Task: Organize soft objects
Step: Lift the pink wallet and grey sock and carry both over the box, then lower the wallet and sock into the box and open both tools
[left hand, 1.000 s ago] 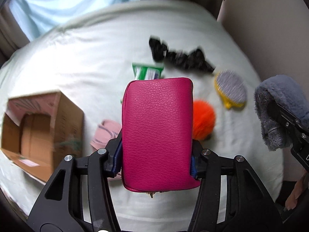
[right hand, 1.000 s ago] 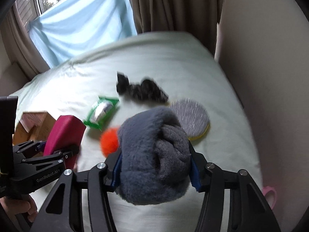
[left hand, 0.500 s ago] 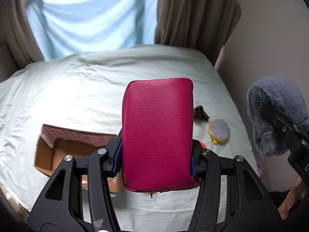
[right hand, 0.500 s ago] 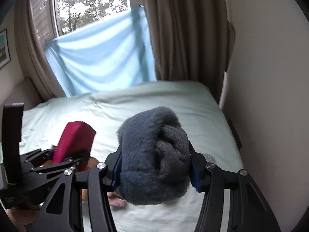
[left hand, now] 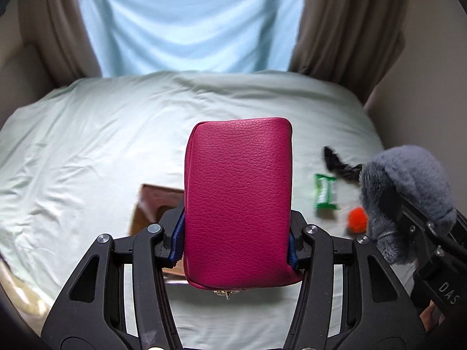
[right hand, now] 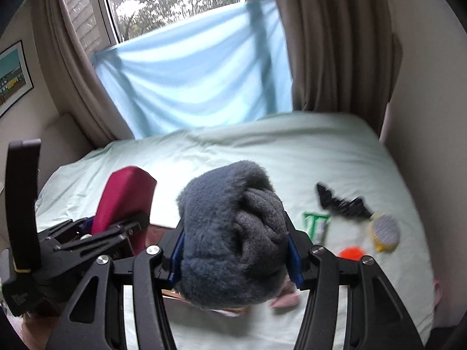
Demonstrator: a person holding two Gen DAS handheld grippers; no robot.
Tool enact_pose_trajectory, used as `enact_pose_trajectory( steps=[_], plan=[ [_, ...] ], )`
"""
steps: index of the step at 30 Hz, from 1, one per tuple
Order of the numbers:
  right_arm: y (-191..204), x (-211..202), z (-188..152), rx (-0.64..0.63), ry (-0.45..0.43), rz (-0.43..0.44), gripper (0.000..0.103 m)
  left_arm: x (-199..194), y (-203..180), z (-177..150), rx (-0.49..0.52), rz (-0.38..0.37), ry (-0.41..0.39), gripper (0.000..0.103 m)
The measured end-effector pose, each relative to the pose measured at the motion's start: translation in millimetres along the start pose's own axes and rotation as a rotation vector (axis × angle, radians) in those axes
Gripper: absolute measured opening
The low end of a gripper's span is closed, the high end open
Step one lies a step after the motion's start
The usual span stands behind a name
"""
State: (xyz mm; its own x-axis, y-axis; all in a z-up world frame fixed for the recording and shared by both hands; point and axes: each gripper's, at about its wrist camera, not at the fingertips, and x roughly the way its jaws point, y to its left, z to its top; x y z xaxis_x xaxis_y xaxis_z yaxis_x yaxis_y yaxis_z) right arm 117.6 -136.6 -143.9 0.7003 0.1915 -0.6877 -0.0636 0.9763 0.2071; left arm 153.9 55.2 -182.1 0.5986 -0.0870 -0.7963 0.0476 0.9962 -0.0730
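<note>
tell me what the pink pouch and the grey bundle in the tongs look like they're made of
Pink pouch: likely leather or faux leather, matte magenta with a pebbled grain; which one cannot be told.
Grey bundle: soft fabric, seemingly plush fleece outside, with fuzzy raised fibres, and a finer knit-looking layer folded inside.

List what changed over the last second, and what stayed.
Both grippers rose and pulled back from the bed: its items look smaller, and the cardboard box now sits behind the pink pouch. Unchanged: left gripper clamps the pouch, right gripper clamps the grey fuzzy bundle.
</note>
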Motion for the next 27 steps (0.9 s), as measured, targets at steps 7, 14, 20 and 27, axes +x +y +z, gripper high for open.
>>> enact_pose_trajectory(
  steps=[7,14,20,27],
  plan=[
    [54.9,72.2,-24.9,0.039,0.156,0.0,0.052,49.9,79.9,-11.8,0.008,0.058,0.127,0.048],
    [81.8,145.9,-53.7,0.064,0.335,-0.011,0.052,113.9,118.4,-26.2,-0.026,0.085,0.256,0.048],
    [75.3,208.5,-65.4,0.104,0.485,-0.012,0.052,171.8,123.0,-44.4,-0.012,0.089,0.365,0.048],
    [63.1,270.0,-95.0,0.175,0.638,-0.02,0.052,228.1,116.7,-69.6,0.018,0.077,0.485,0.048]
  ],
)
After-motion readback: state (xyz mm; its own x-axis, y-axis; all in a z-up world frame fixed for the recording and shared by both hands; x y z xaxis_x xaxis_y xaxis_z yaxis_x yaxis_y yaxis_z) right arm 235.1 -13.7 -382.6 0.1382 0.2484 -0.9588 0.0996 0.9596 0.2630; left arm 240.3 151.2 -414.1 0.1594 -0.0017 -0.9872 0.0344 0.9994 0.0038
